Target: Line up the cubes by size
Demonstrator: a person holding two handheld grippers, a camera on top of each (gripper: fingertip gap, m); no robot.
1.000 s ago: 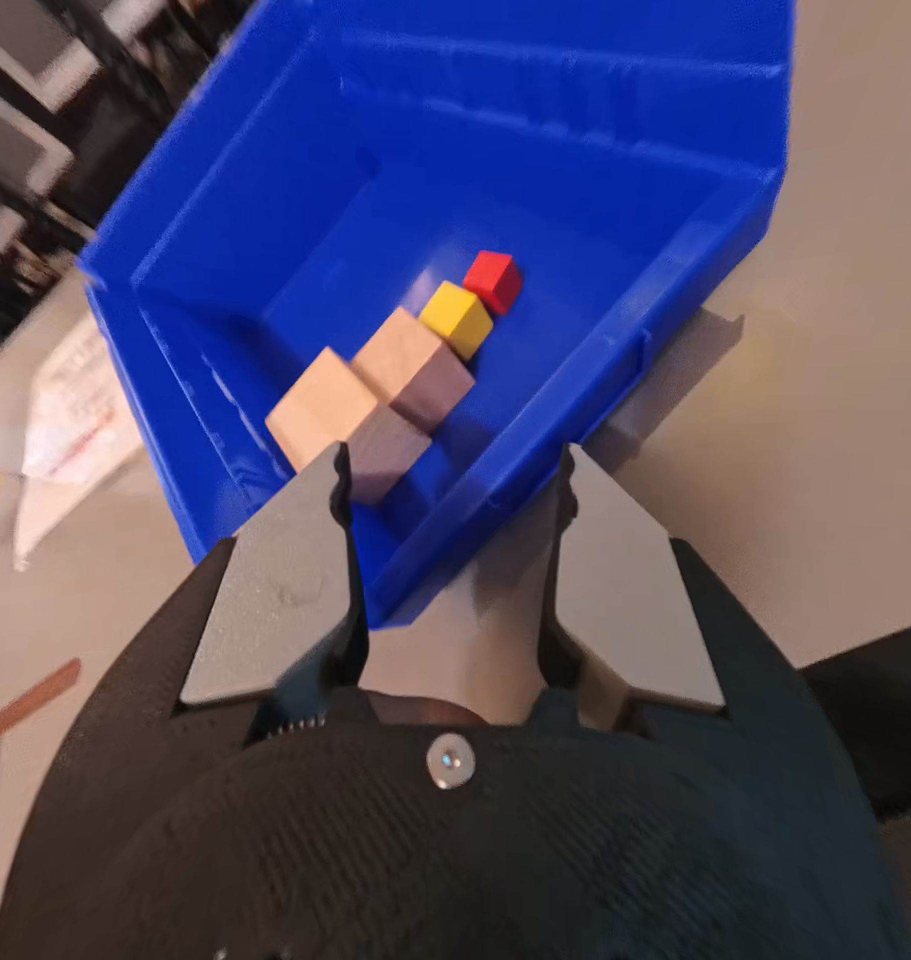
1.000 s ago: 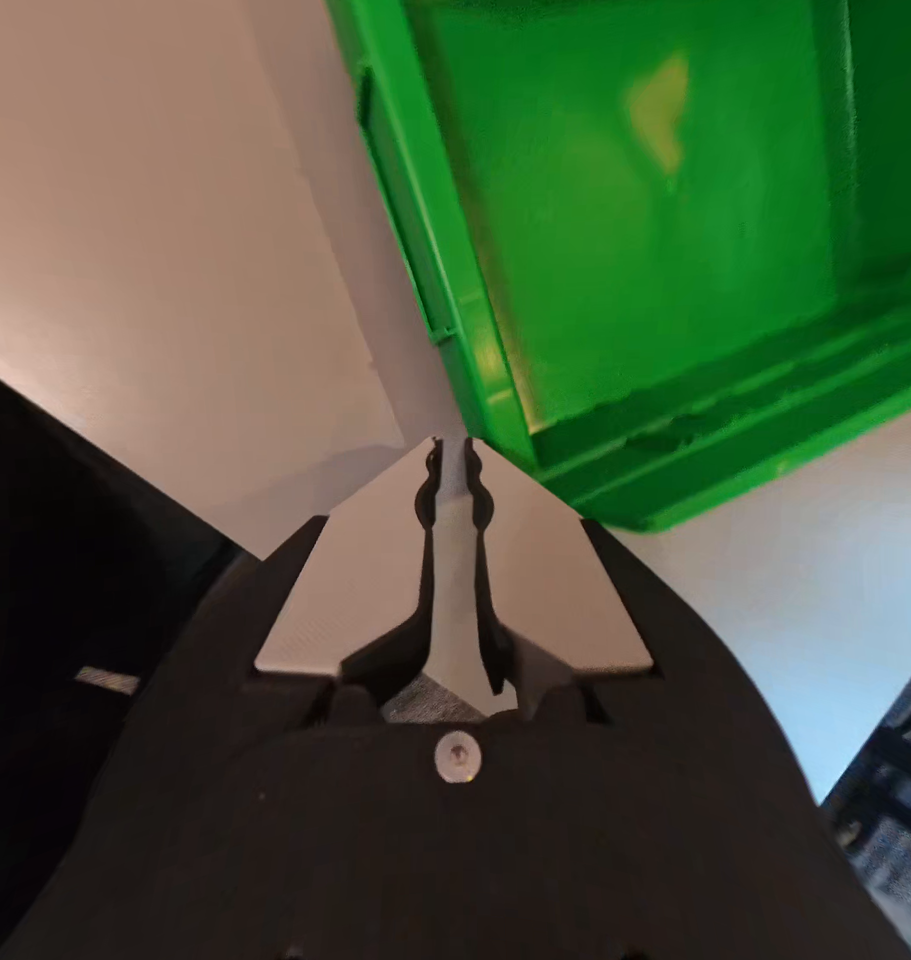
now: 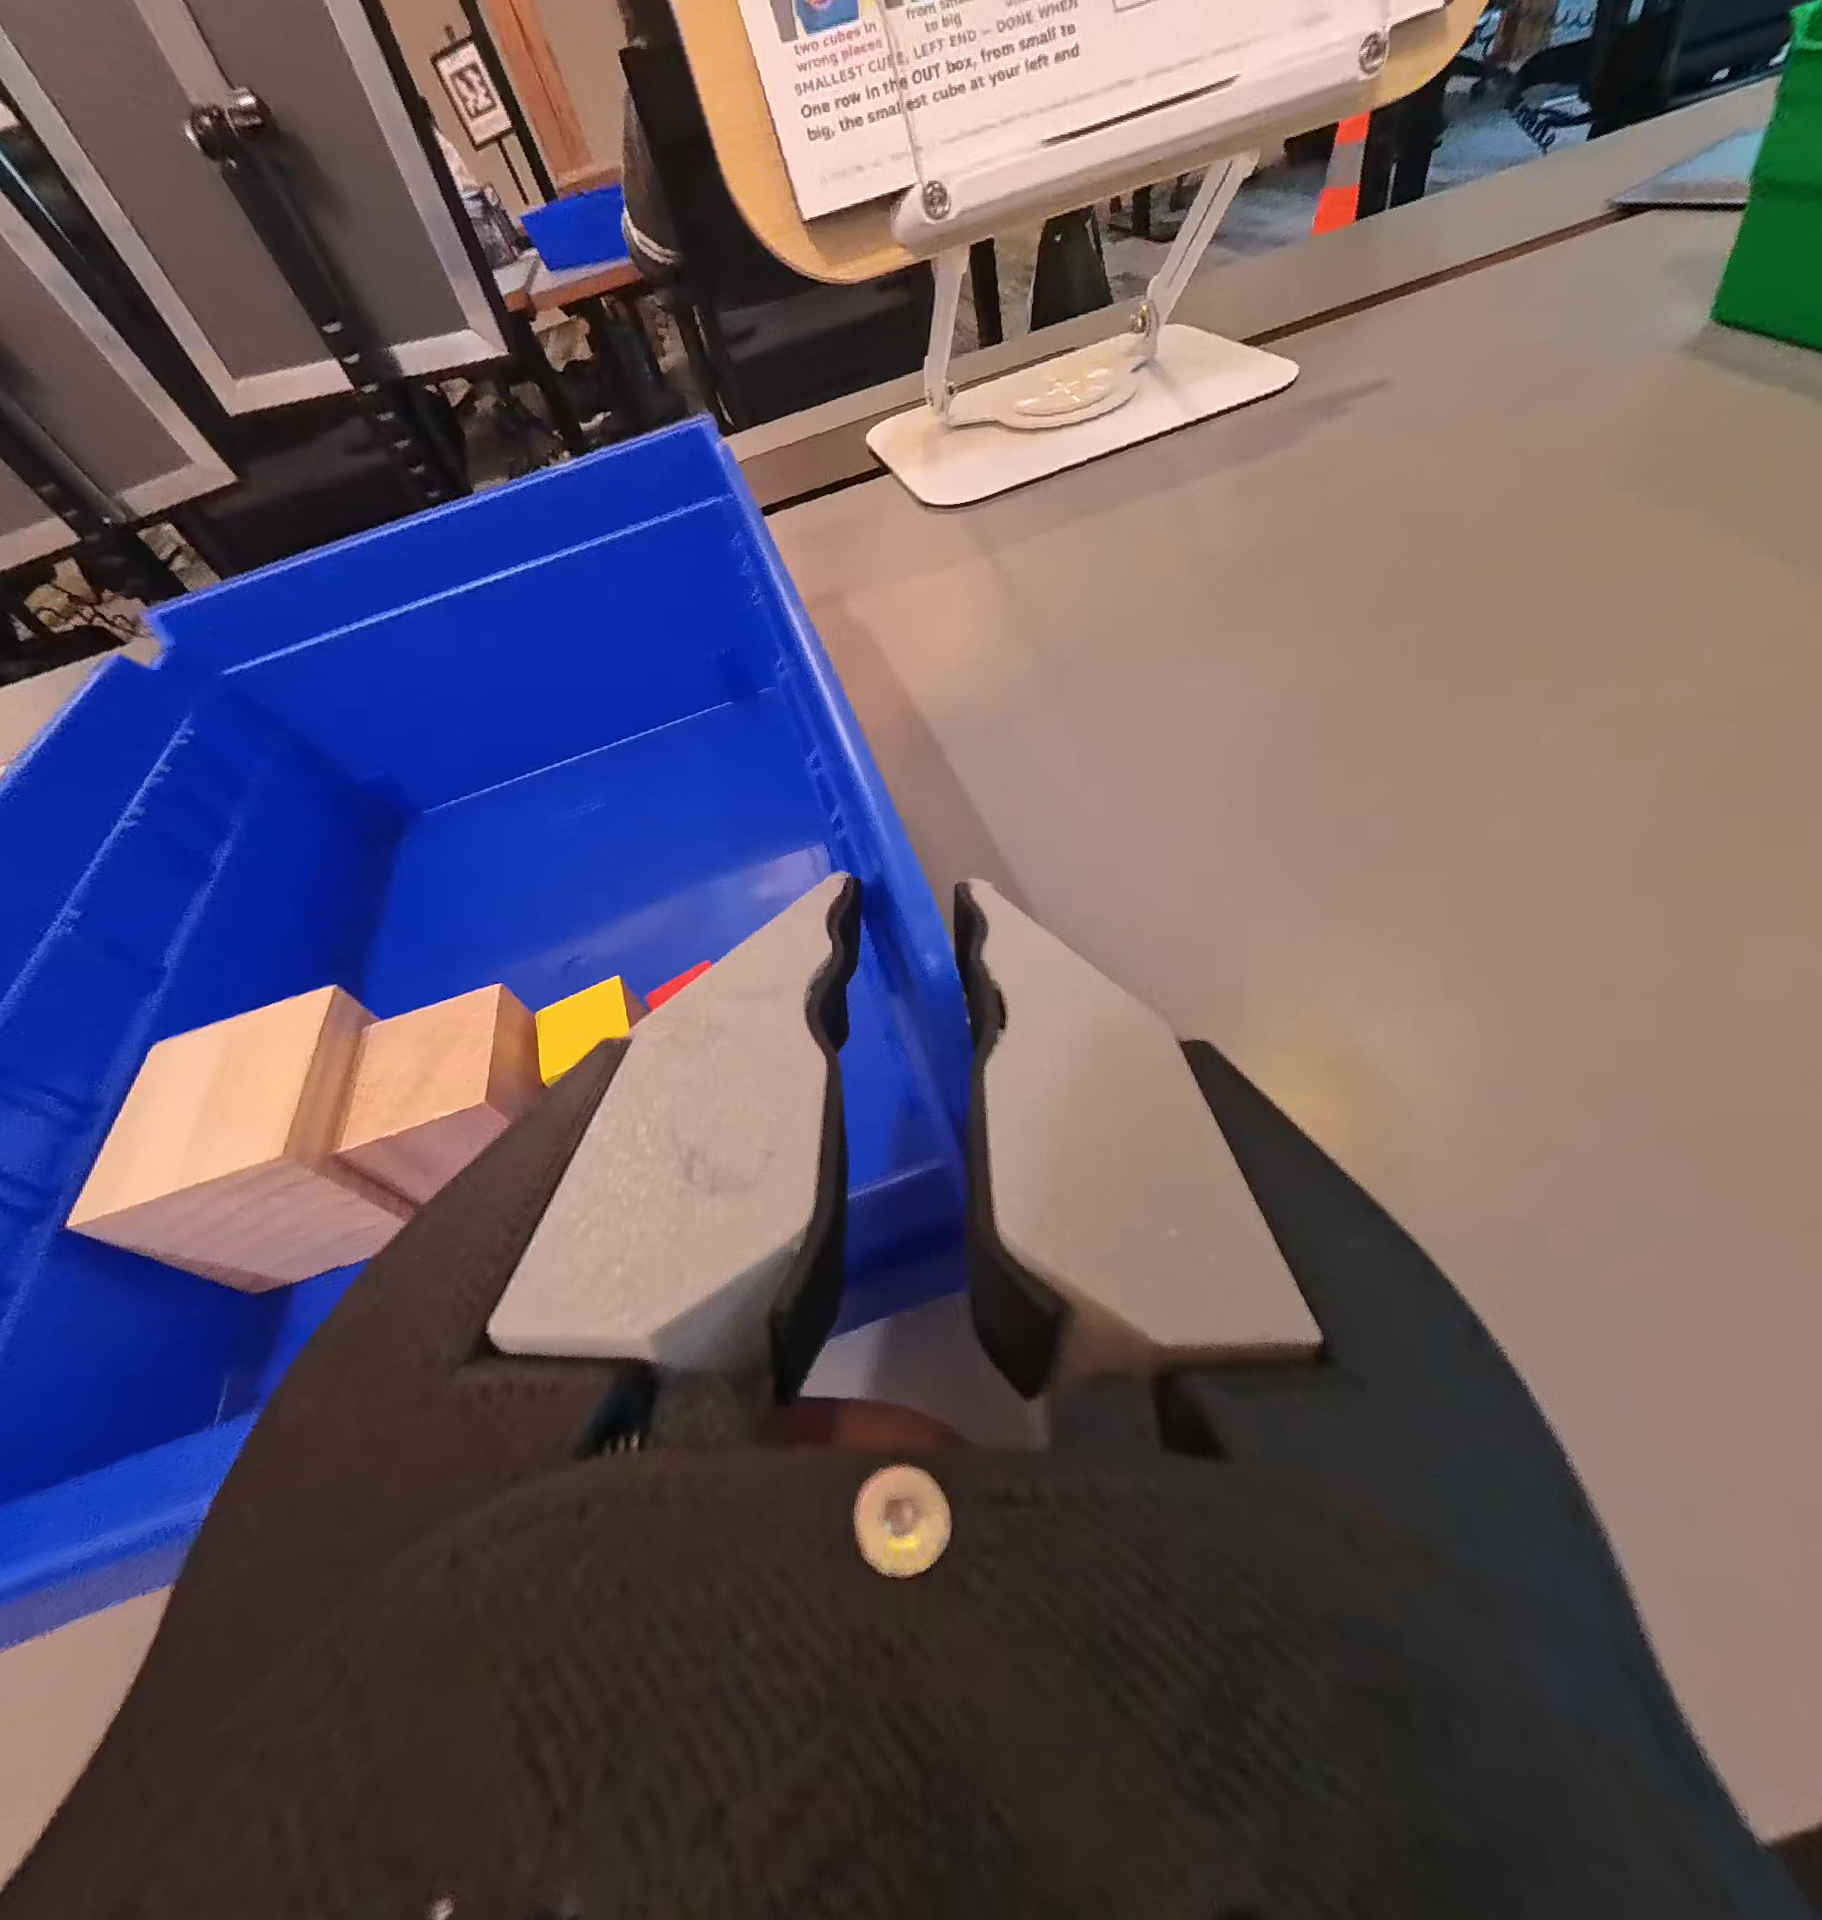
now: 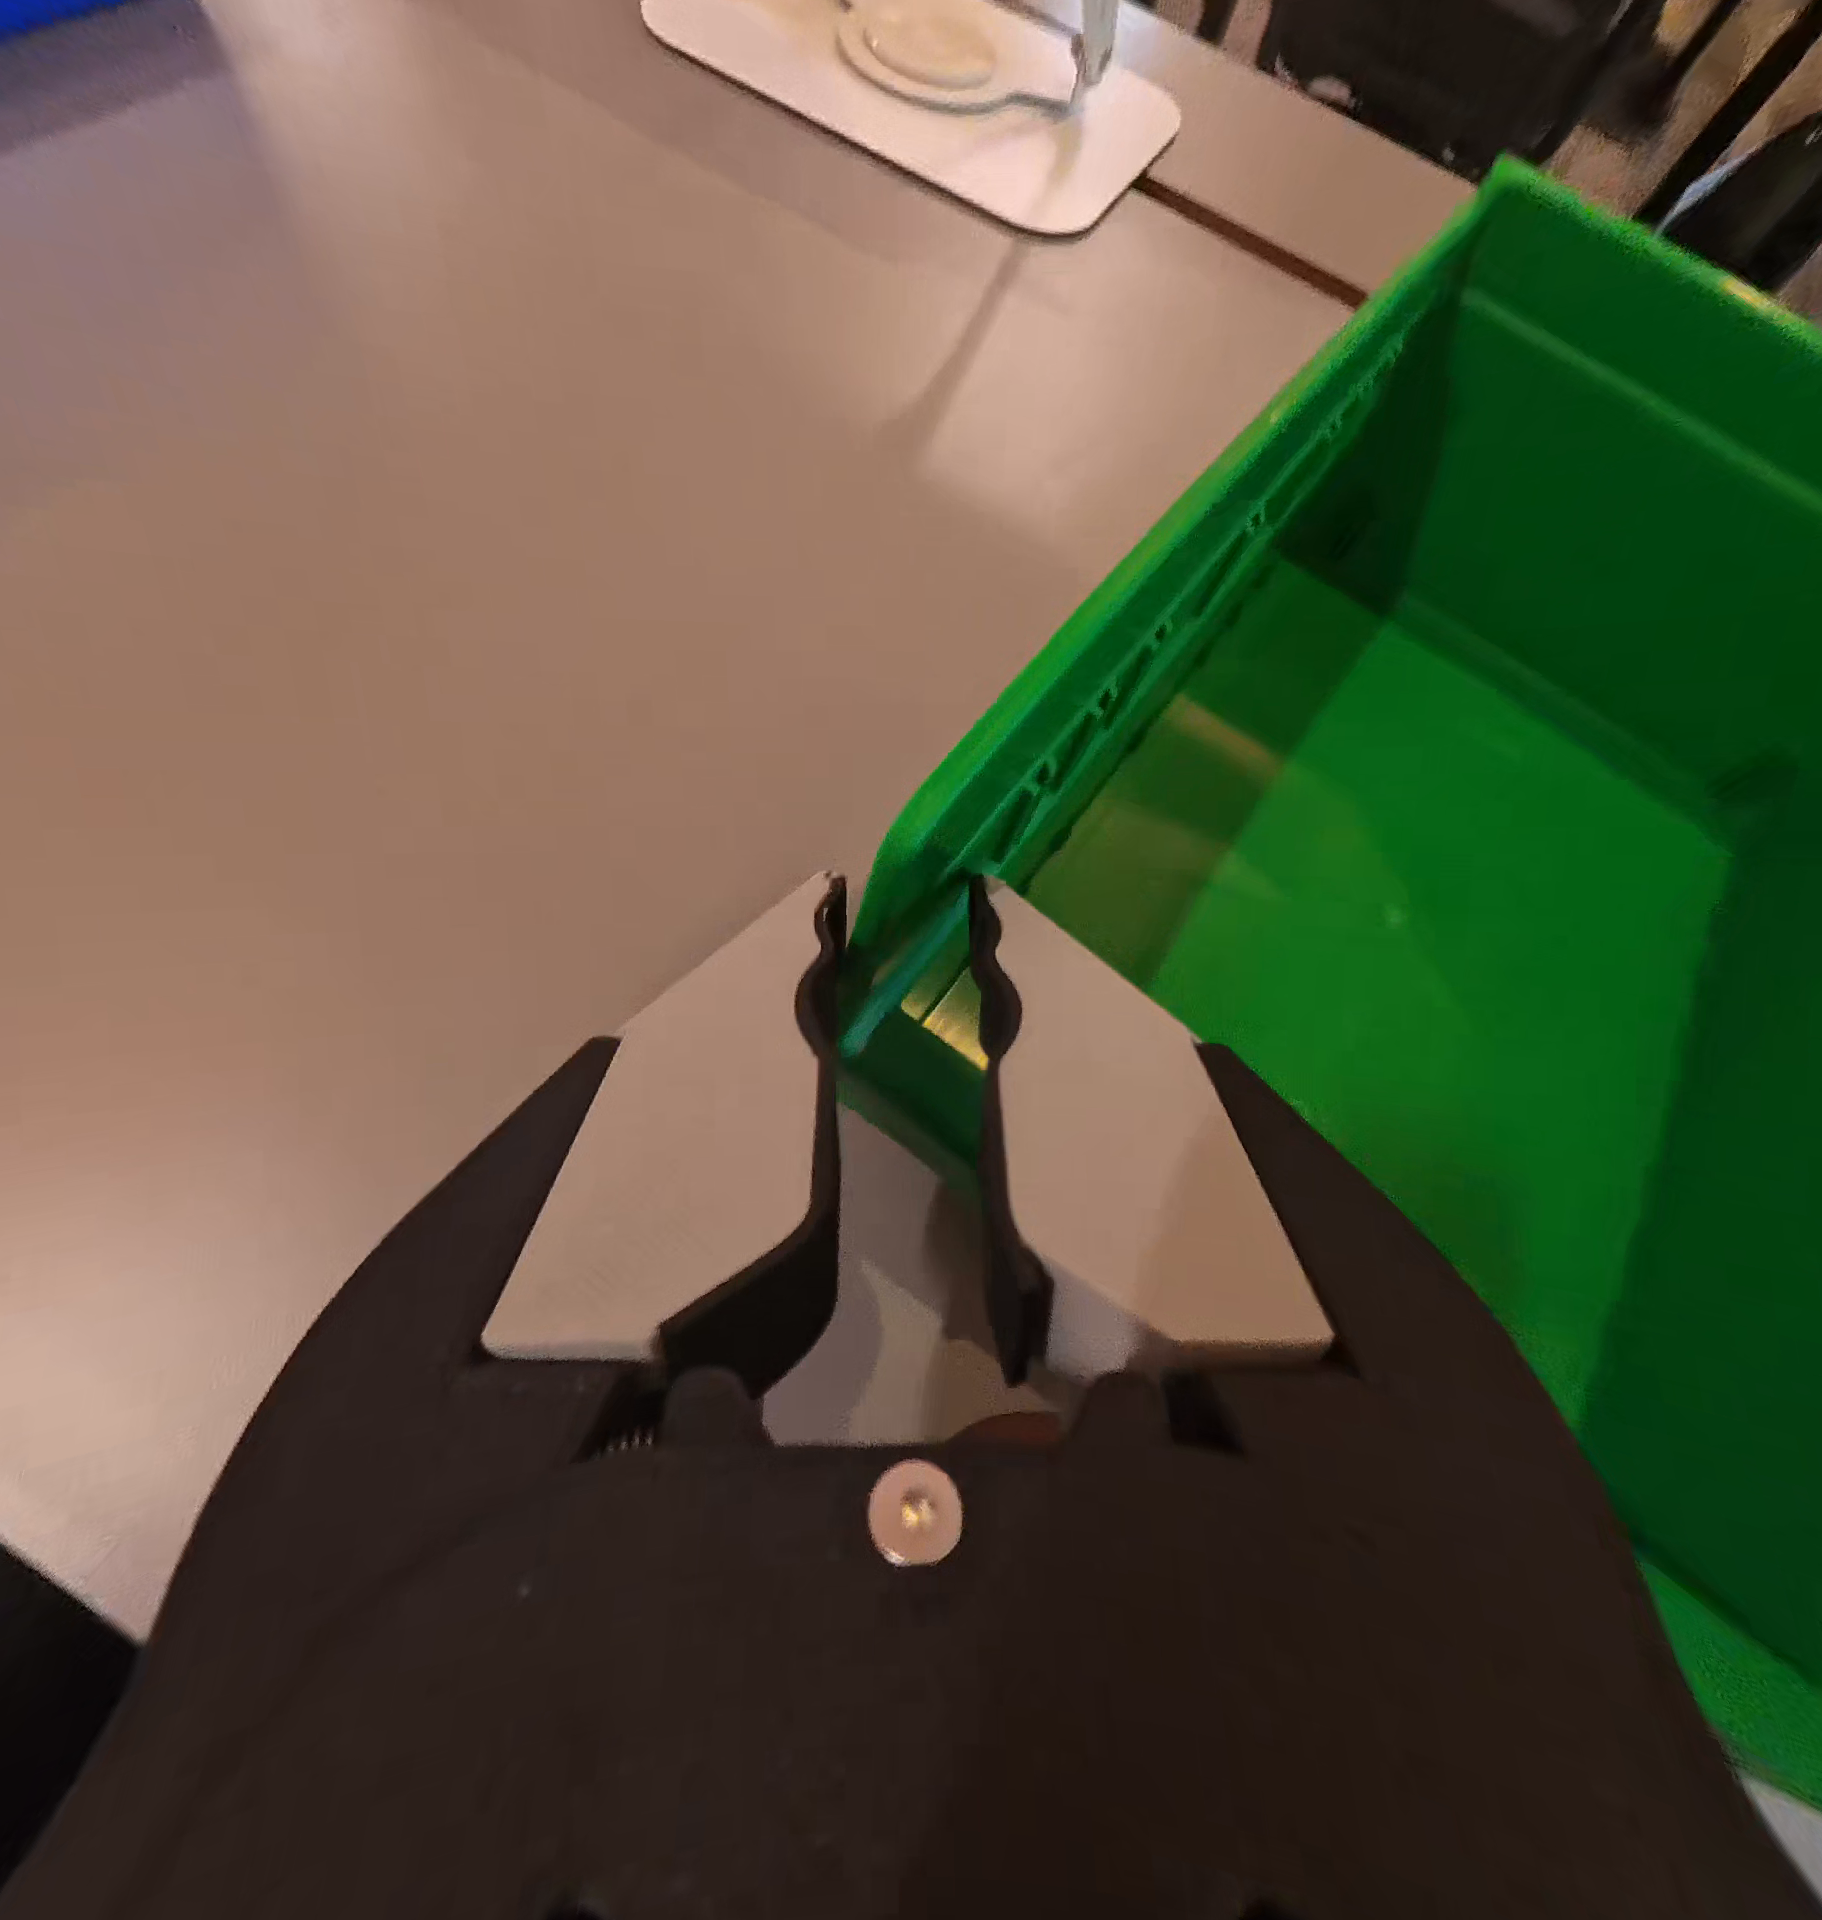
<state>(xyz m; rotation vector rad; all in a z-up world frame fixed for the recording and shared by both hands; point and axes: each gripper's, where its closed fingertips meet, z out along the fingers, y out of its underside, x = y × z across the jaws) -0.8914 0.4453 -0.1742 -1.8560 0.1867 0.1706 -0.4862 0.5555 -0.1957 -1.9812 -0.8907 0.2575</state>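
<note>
Blue bin [image 3: 595,665]: two wooden cubes [image 3: 232,1132], one yellow [image 3: 580,1027], one red [image 3: 678,983], seemingly.

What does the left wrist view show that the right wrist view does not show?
Only the left wrist view shows the four cubes in a row: large wooden cube, smaller wooden cube, yellow cube, red cube, all inside the blue bin, plus an instruction board. Only the right wrist view shows the inside of the green bin, with no cubes visible. Both share the grey table and the white stand base.
</note>
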